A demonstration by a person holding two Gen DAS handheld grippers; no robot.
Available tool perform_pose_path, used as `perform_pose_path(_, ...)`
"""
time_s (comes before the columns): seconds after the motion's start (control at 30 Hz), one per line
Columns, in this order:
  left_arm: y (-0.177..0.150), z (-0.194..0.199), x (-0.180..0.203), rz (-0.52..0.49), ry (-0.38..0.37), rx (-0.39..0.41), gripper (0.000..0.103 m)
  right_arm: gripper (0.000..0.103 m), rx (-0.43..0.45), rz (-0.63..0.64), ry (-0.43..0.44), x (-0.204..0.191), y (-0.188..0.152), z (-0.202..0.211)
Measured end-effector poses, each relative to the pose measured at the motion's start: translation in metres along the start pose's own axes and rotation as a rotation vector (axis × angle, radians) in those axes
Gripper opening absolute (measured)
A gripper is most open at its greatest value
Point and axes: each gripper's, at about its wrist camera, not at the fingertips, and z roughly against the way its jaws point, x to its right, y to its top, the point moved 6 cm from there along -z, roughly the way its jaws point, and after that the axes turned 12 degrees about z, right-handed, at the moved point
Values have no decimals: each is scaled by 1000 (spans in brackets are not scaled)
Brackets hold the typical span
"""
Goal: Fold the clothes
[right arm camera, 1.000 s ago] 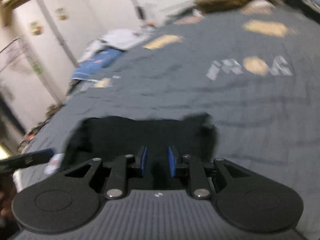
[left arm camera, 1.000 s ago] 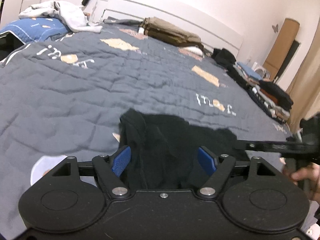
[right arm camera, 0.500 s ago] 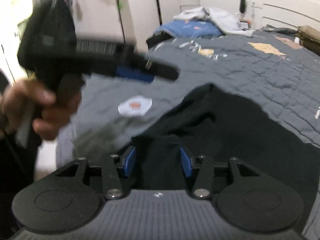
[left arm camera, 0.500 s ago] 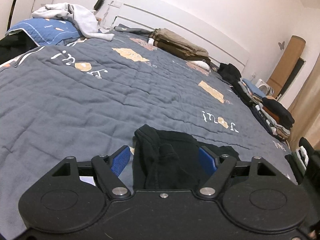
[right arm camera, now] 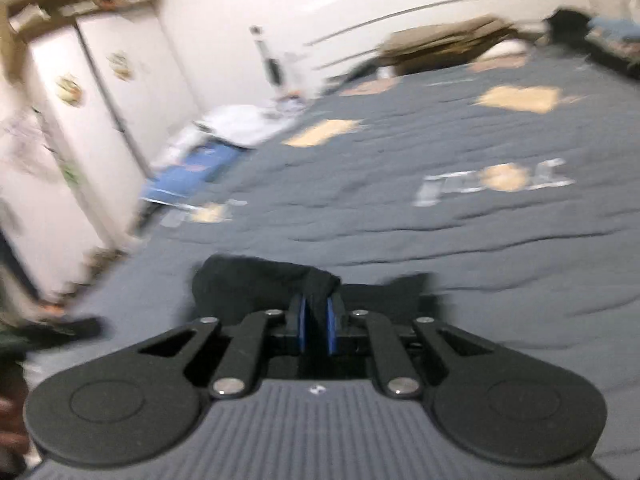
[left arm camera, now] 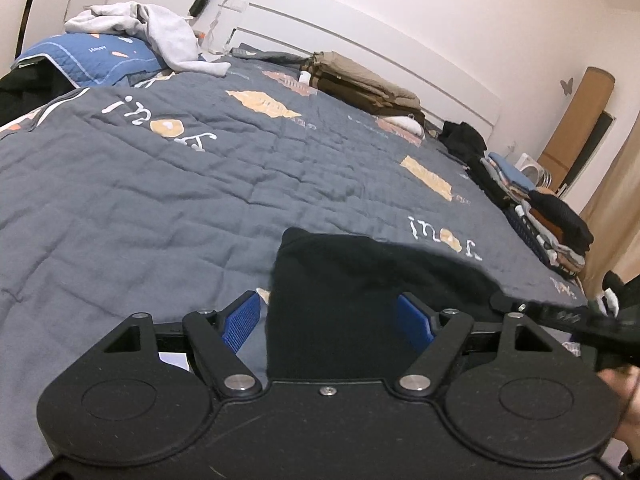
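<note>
Nearest the left wrist camera, the left gripper (left arm camera: 328,320) is holding its blue fingers (left arm camera: 241,321) wide apart, with the black garment (left arm camera: 352,292) lying between them on the grey quilted bedspread (left arm camera: 168,184); whether either pad is touching the cloth cannot be told. At the right edge of that view, the right gripper (left arm camera: 568,316) is reaching in beside the garment's far corner, with part of a hand (left arm camera: 624,400) showing below it.

In the blurred right wrist view, the right gripper (right arm camera: 314,322) is keeping its fingers (right arm camera: 331,326) narrow, pinching a bunched fold of the black garment (right arm camera: 256,284), which is rising in a small hump just ahead of the tips while the rest is lying flat on the bedspread (right arm camera: 440,208).

Further up the bed, a folded stack of tan and brown clothes (left arm camera: 360,84) is sitting near the white headboard (left arm camera: 360,40), and a pile of dark and mixed folded clothes (left arm camera: 548,216) is running along the right edge. At the far left, a crumpled light grey garment (left arm camera: 152,32) is resting on a blue pillow (left arm camera: 92,58). White wardrobe doors (right arm camera: 92,120) are standing beyond the bed.
</note>
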Motion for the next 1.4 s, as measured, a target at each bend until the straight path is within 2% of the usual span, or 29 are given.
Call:
perform_pose_path(0.07,-2,-2,1,-8,5,-10,75,13,-33,-27,-37,16,-12,-9)
perform_pose_path(0.17,-4,-4,0,-14,6,-16,75,16,-11,-109,25,25,-18,-10)
perform_pose_path(0.23,-5,-5,0,-14,8,-19,75,26,-1,-155,74,28,-17,-7)
perform_pose_path(0.3,-6,-6,0,-16,8,-22,76,41,5,-149,99,26,-15,-7)
perform_pose_path(0.33,-6,-6,0,-18,9,-24,76,42,12,-124,94,23,-13,-6)
perform_pose_path(0.43,-8,-7,2,-25,8,-28,76,38,34,-49,81,14,-6,0)
perform_pose_path(0.47,-8,-7,2,-28,9,-29,76,20,42,-24,77,11,-4,2)
perform_pose_path(0.5,-8,-7,2,-31,10,-28,76,7,49,1,72,8,-2,4)
perform_pose_path(0.7,-8,-7,1,-28,8,-28,76,7,93,150,45,-11,11,16)
perform_pose_path(0.8,-9,-8,2,-35,8,-33,76,9,46,254,-13,-17,5,6)
perform_pose_path(0.93,-9,-7,3,-40,7,-33,76,13,-82,113,15,8,-14,-9)
perform_pose_path(1.03,-9,-8,2,-35,7,-33,76,18,-54,-18,98,26,-9,2)
perform_pose_path(1.1,-10,-9,3,-38,7,-37,76,31,-60,-55,133,31,-11,3)
perform_pose_path(1.13,-10,-9,3,-41,8,-38,76,33,-70,-61,145,31,-13,2)
perform_pose_path(1.23,-9,-9,4,-42,6,-37,76,33,-91,-73,204,25,-21,-3)
perform_pose_path(1.33,-10,-10,3,-39,12,-39,76,32,-96,-19,192,14,-28,-8)
perform_pose_path(1.37,-10,-10,2,-37,13,-40,76,27,-102,-17,180,14,-30,-9)
perform_pose_path(1.4,-10,-11,2,-36,14,-41,76,17,-109,-45,175,18,-30,-9)
